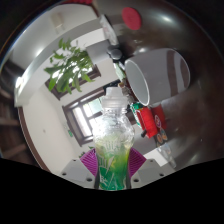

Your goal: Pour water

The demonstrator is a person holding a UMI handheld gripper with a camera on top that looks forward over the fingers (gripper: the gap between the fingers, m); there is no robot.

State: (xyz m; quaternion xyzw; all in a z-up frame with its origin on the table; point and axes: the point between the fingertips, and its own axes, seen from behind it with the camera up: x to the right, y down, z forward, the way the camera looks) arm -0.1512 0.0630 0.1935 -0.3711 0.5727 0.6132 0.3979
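Note:
A clear plastic bottle with a green label and a white cap stands upright between my fingers. My gripper is shut on the bottle, with the purple pads pressed against both of its sides. The whole view is tilted. Beyond the bottle, a large white cup lies with its open mouth turned toward the bottle's cap, close behind it. The bottle's lower part is hidden below the fingers.
A green leafy plant stands beyond the bottle on the left. A red can sits to the right of the bottle. A dark-framed window or cabinet lies behind. A red round object is far off.

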